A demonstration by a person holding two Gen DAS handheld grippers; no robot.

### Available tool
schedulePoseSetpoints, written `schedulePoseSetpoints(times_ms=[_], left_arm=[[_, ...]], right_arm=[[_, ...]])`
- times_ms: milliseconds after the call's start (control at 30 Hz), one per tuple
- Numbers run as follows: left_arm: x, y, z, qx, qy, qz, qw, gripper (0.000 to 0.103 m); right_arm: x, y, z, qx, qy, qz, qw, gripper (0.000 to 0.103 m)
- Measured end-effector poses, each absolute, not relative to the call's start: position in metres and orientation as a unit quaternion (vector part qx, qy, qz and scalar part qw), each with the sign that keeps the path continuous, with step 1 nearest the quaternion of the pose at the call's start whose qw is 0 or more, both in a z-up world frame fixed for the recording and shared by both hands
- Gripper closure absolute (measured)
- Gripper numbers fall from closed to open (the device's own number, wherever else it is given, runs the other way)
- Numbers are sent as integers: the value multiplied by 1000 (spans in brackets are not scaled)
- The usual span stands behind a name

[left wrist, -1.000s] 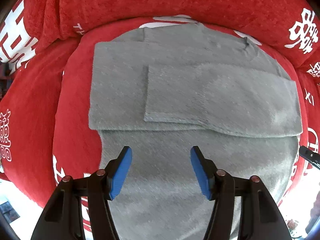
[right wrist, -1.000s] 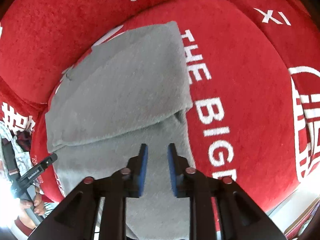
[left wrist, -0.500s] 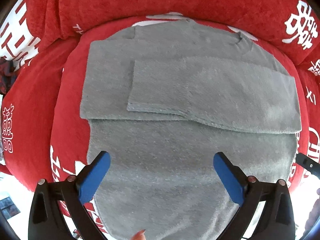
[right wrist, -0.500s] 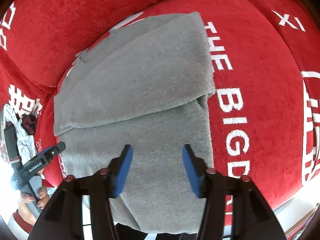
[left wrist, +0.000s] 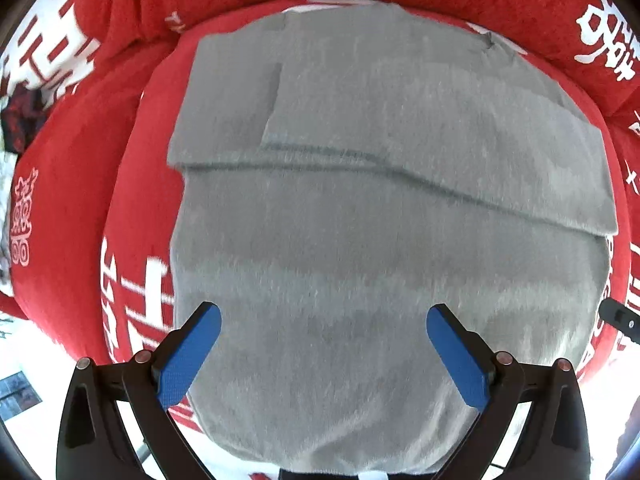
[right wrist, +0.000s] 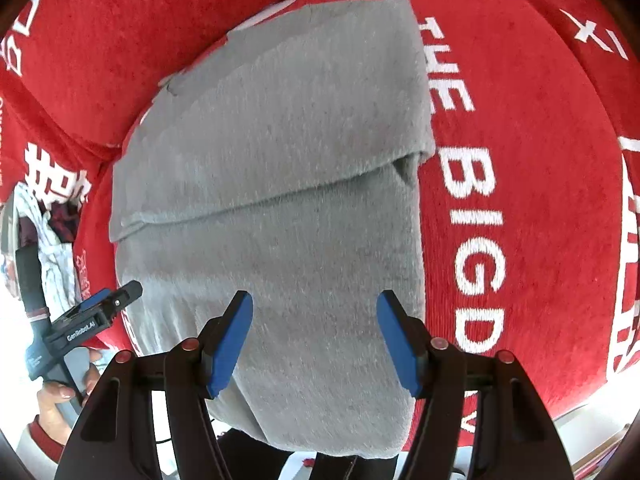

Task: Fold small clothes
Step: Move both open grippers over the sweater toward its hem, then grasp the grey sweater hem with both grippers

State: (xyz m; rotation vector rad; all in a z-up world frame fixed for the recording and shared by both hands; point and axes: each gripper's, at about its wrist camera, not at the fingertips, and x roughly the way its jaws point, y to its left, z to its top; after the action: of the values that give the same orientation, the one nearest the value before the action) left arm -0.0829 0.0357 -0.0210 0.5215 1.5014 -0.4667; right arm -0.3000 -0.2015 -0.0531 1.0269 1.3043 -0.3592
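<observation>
Left wrist view: left gripper (left wrist: 323, 330) hovers over the grey sweater (left wrist: 380, 208) on the red cushion (left wrist: 132, 184), jaws spread wide after opening, nothing gripped. Sleeves lie folded across the chest; the lower half hangs over the front edge.

Right wrist view: right gripper (right wrist: 315, 332), jaws partly apart, empty. Judgement: pinch both hem corners evenly, lift together, fold upward.

Probably a home, red plush sofa cushion (right wrist: 520, 200) with white lettering, heaped laundry (right wrist: 52, 248) beside it
</observation>
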Motion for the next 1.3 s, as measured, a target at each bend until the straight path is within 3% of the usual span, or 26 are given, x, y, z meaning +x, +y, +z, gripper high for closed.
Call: schedulePoseSetpoints(times_ms=[467,767,1033,1300], left_arm=[[-121,101,-27,227,671,-215,672,0],[-158,185,-32,199,682,-242,661,0],[-203,243,-61,161,718,-267,623,0],[-223,255,-92,125,743,-273,599,0]], right_arm=[[-325,-154,-58,469,562,-149,665,35],[-380,-97,-60,469,568,-125,665,35],[-432,-51,-107,470,618,-123,618,35],[-438,-43,-151,487,607,-118,616,35]])
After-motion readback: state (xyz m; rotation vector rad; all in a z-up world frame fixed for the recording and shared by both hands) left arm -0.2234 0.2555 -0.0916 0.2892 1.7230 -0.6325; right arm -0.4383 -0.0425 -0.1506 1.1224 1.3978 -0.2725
